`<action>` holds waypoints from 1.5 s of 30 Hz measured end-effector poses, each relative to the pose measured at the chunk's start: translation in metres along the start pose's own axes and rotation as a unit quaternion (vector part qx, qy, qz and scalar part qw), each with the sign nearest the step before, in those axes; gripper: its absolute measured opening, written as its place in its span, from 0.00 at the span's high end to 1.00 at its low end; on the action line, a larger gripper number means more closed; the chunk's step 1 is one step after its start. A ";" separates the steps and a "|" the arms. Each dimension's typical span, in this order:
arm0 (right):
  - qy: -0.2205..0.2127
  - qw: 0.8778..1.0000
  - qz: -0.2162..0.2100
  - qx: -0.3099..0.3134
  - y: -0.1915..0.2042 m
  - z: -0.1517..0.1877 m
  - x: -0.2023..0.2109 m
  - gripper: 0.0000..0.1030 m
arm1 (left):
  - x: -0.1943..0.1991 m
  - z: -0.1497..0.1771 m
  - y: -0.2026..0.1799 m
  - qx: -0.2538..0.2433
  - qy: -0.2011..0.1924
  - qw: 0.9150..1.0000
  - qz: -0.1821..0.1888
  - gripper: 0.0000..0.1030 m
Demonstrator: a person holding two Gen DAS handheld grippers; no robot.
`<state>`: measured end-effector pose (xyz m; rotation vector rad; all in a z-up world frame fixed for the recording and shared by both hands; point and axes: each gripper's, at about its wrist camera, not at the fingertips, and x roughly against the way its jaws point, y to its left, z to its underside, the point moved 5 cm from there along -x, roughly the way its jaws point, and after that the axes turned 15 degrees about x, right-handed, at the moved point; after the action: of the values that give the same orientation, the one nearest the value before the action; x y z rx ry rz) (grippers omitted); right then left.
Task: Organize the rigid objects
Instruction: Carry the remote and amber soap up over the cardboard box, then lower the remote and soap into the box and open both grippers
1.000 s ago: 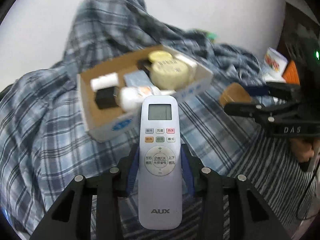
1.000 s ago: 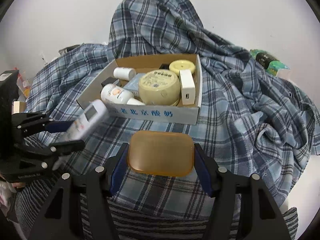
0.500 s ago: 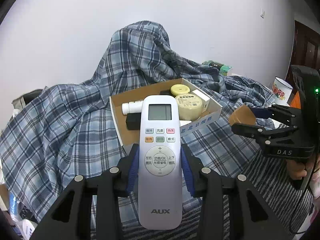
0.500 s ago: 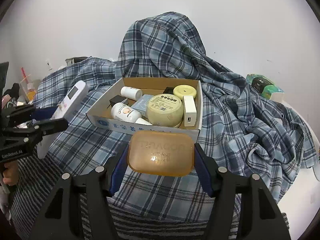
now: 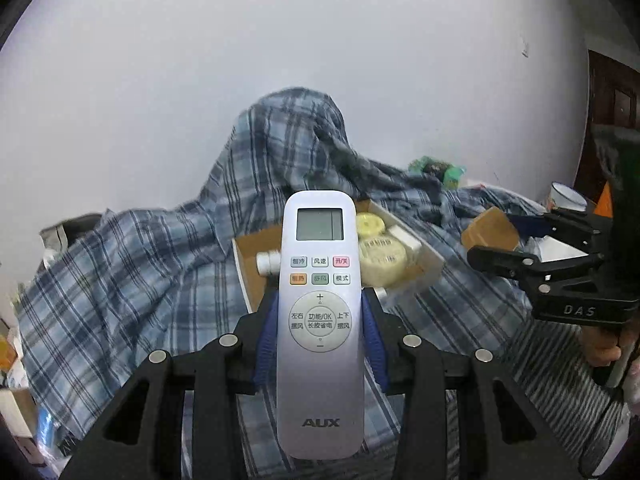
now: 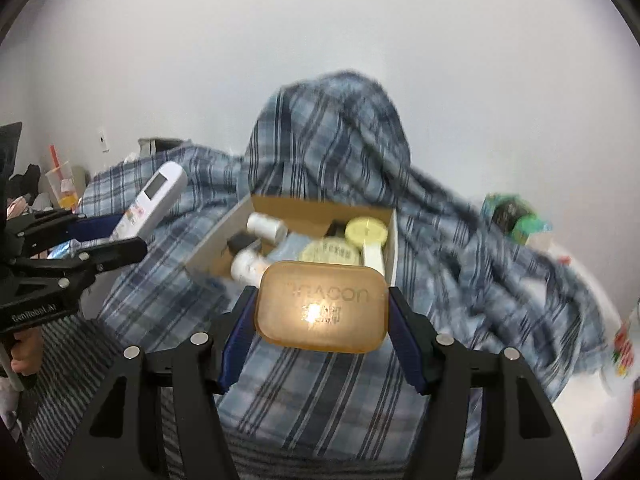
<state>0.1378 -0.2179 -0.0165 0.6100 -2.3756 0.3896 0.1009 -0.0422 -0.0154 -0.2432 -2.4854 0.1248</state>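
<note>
Lifting both hands higher than a sec ago: our left gripper [image 5: 320,344] clamps the AUX remote [image 5: 320,320], right gripper [image 6: 320,340] clamps the amber soap bar [image 6: 322,306] (cardboard box [image 6: 390,240] now sits below, farther away). Dropping them in comes next, prob.

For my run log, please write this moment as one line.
left gripper: shut on remote | right gripper: shut on soap bar | both above blanket, short of cardboard box

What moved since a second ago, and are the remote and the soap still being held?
Both grippers rose and tipped upward: the cardboard box sank lower in both views and more wall shows. The left gripper still clamps the remote; the right gripper still clamps the soap bar. The box's contents look unchanged.
</note>
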 end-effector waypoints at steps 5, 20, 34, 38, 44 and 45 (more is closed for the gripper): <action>-0.025 1.000 0.014 0.008 -0.010 -0.041 -0.007 0.40 | -0.012 -0.035 0.001 0.006 -0.023 1.000 -0.009 0.59; 0.050 0.999 -0.005 -0.011 -0.031 -0.062 -0.132 0.40 | -0.111 -0.066 0.025 0.033 0.018 0.999 -0.030 0.59; 0.091 0.995 -0.030 -0.027 -0.033 -0.035 -0.167 0.40 | -0.165 -0.038 0.046 0.062 0.078 0.994 -0.042 0.59; 0.096 0.994 -0.032 -0.030 -0.033 -0.032 -0.171 0.24 | -0.163 -0.041 0.046 0.065 0.069 0.994 -0.048 0.38; 0.078 0.996 -0.019 -0.044 -0.043 -0.037 -0.161 0.20 | -0.138 -0.056 0.046 0.066 0.024 0.997 -0.045 0.28; 0.076 0.996 -0.018 -0.047 -0.044 -0.038 -0.159 0.20 | -0.135 -0.058 0.046 0.069 0.020 0.996 -0.043 0.28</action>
<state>0.2887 -0.1882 -0.0867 0.5588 -2.2217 0.2965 0.2481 -0.0227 -0.0550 -0.0797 -2.4299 0.2519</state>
